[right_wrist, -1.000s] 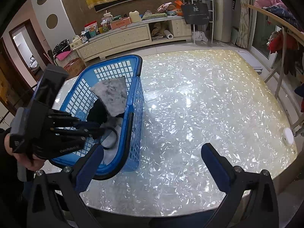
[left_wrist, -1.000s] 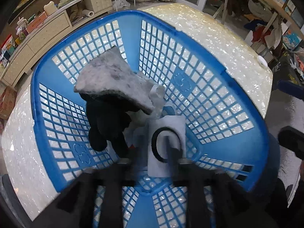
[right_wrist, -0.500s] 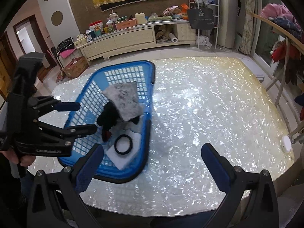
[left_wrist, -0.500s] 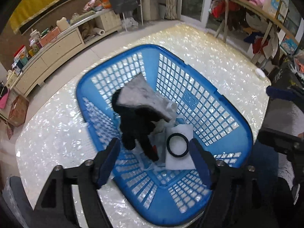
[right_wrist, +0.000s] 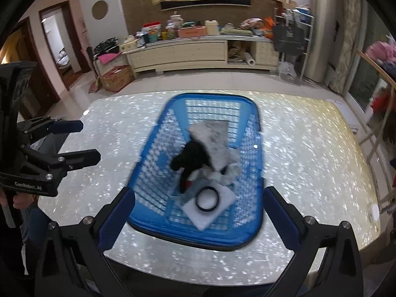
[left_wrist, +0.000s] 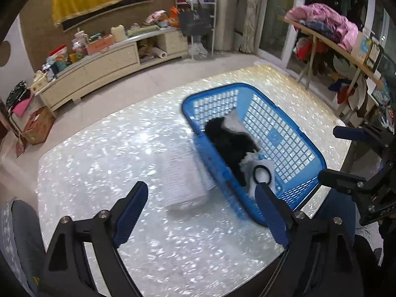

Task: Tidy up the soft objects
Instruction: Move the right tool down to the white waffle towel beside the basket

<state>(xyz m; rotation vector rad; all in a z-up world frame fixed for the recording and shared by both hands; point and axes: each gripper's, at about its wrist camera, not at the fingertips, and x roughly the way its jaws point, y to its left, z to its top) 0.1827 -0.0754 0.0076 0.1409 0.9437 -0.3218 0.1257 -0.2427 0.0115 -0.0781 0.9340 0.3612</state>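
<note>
**Soft things lie in the blue basket, both grippers empty**

The table (right_wrist: 309, 148) with its shiny pearl-like top takes most of both views. On it stands the blue basket (right_wrist: 248, 237), a plastic one with lattice walls, near the front edge of the table.

Inside the basket the soft things lie in one heap. A grey cloth (right_wrist: 215, 136) is toward the far wall, a black garment (right_wrist: 191, 157) lies partly under it, and a white folded piece (right_wrist: 222, 201) with a black ring (right_wrist: 207, 199) on it is at the near end (motion blur hides finer detail).

The left gripper (left_wrist: 201, 212) is above the bare table beside the basket; its jaws are opening, with nothing between them. The right gripper (right_wrist: 198, 216) hangs over the near end of the basket, jaws wide apart and empty.
</note>
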